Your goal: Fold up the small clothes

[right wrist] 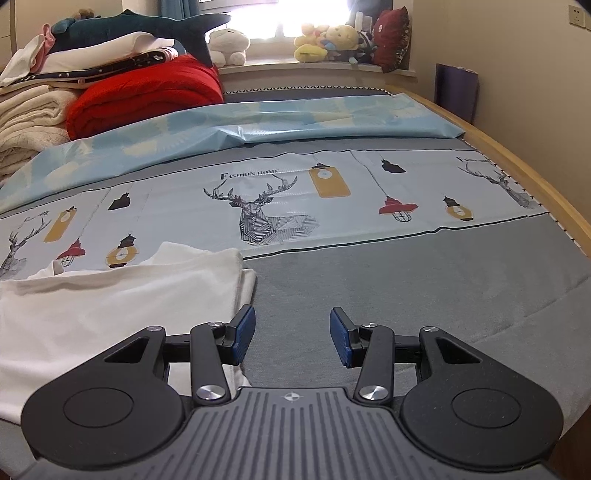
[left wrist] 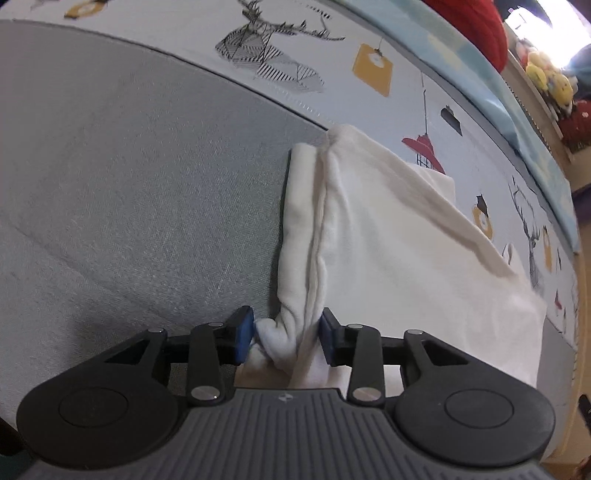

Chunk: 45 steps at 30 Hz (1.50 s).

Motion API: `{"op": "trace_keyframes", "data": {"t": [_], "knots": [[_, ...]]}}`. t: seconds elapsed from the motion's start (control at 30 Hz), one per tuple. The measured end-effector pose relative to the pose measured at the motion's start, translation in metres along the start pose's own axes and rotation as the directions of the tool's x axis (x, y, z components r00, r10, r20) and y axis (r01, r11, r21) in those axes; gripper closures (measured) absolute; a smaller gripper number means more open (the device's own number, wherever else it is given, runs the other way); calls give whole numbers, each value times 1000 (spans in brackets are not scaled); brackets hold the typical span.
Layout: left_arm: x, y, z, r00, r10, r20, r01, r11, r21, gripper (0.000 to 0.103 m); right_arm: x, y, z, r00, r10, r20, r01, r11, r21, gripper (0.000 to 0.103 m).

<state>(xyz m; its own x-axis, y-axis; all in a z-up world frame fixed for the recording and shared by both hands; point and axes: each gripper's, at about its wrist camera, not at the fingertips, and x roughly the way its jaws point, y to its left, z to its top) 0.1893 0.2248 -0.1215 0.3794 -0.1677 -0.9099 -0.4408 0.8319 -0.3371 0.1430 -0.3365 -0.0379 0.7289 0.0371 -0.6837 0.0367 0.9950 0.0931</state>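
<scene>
One white garment [right wrist: 110, 295], one red blanket [right wrist: 147, 96], two grippers, one shark plush [right wrist: 147, 26]

Readable text, one item:

1. "FASHION HOME", dark serif capitals printed on the pale patterned band of the bed sheet [right wrist: 332, 206], right wrist view, directly above the line-drawn deer head [right wrist: 258, 218] and left of the yellow hanging lantern print [right wrist: 328, 181].

Partial repeats of the same print:

2. Far right edge of that band, above a second deer head [right wrist: 498, 181]: only the opening letters show, too small to read with certainty.
3. Far left edge, above a third deer head [right wrist: 14, 251]: only the closing letters show, blurred.

Left wrist view: the same patterned band carries deer and lantern prints; no lettering legible there.
</scene>
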Motion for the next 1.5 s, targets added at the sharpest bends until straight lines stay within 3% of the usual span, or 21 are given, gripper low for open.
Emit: {"op": "trace_keyframes", "data": {"t": [0.17, 0.27, 0.4, 0.53, 0.63, 0.7, 0.8, 0.97, 1.07, 1.17, 1.23, 1.27, 1.3, 1.37, 1.5], "knots": [[10, -11, 2, 999, 34, 5, -35, 999, 34, 60, 3, -8, 0, 1000, 5, -12, -5, 1000, 13, 56], [11, -19, 0, 998, 61, 28, -63, 994, 84, 75, 5, -10, 0, 1000, 12, -18, -12, 1000, 11, 56], [-2, -38, -4, 993, 84, 87, -94, 988, 122, 81, 7, -13, 1, 1000, 14, -28, -13, 1000, 20, 56], [-26, -75, -17, 989, -95, 113, 69, 975, 213, 82, 10, -16, 3, 999, 17, -43, -15, 999, 50, 56], [-36, -117, -36, 974, -204, 99, 162, 931, 326, 83, 12, -17, 4, 998, 32, -50, -28, 997, 68, 56], [-35, -146, -45, 956, -284, 74, 241, 903, 357, 83, 12, -16, 5, 998, 45, -52, -41, 996, 76, 56], [-32, -191, -61, 907, -421, 17, 384, 842, 378, 83, 11, -14, 4, 997, 61, -49, -57, 995, 77, 56], [-16, -260, -93, 819, -570, -66, 554, 754, 353, 83, 10, -14, 3, 996, 71, -58, -66, 994, 85, 56], [0, -293, -105, 799, -596, -79, 583, 737, 341, 82, 10, -16, 3, 996, 70, -62, -64, 994, 92, 56], [16, -314, -114, 801, -592, -90, 586, 746, 315, 78, 12, -19, 3, 995, 64, -70, -57, 994, 97, 56], [20, -314, -110, 768, -629, -120, 635, 723, 270, 74, 15, -21, 2, 994, 69, -80, -61, 993, 104, 56], [18, -311, -107, 766, -631, -120, 637, 723, 267, 71, 16, -22, 2, 993, 76, -85, -67, 992, 108, 56], [16, -307, -101, 778, -617, -117, 622, 733, 275, 70, 17, -23, 1, 992, 84, -91, -74, 991, 112, 56], [14, -297, -92, 818, -565, -104, 569, 769, 293, 70, 20, -23, 1, 989, 107, -107, -93, 988, 126, 56], [9, -253, -75, 864, -493, -102, 500, 814, 297, 70, 30, -18, 1, 972, 178, -156, -149, 972, 182, 56]]}}
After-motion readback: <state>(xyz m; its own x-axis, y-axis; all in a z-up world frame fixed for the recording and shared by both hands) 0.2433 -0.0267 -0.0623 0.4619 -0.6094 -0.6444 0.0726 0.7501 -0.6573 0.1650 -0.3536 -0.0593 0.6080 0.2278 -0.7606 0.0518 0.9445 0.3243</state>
